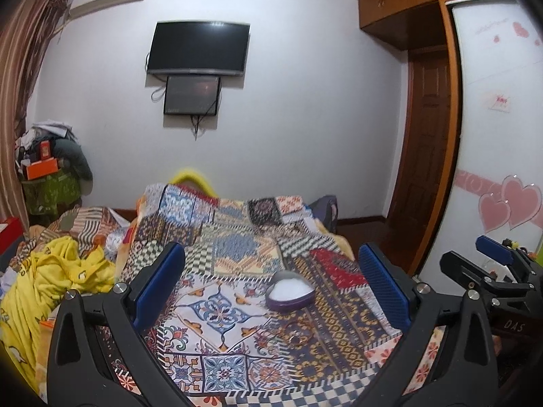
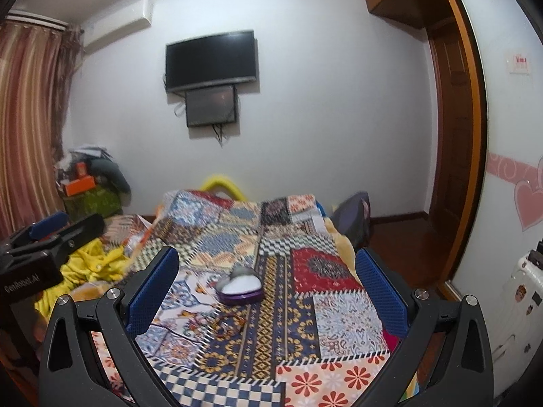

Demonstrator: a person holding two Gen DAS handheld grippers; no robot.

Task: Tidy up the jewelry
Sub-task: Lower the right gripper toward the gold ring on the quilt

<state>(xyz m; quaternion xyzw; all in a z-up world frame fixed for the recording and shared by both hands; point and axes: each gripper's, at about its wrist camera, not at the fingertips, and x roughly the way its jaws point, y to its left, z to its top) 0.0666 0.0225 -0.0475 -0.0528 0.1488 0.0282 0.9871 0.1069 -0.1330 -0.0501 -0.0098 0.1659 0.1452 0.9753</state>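
A heart-shaped jewelry box (image 1: 289, 291) with a purple wall and a white lining sits open on the patchwork bedspread (image 1: 237, 261), roughly midway across the bed and nearer its foot-side half as seen from the cameras. In the right wrist view the same box (image 2: 240, 287) shows a grey shape at its far rim, too blurred to tell what it is. Just on the near side of the box, apart from it, thin jewelry rings or bangles (image 1: 298, 333) lie flat on the spread; one larger loop and at least one smaller one can be made out, and they blend into the busy pattern. From the right they appear as faint loops (image 2: 226, 326), blurred.

The left claw (image 1: 271, 295) hovers above the near part of the bed with its blue pads spread wide and nothing between them; box and rings fall in the gap. The right claw (image 2: 268, 298) is likewise spread wide and holds nothing, hanging beside the left one, to its right.

A yellow garment (image 1: 54, 281) is crumpled along the left edge of the bed. Beyond the far end, a dark television (image 1: 198, 49) hangs on the white wall with a smaller screen (image 1: 191, 95) under it. Striped curtains (image 2: 27, 108) fall at the left, and a wooden door (image 1: 427, 135) stands at the right.
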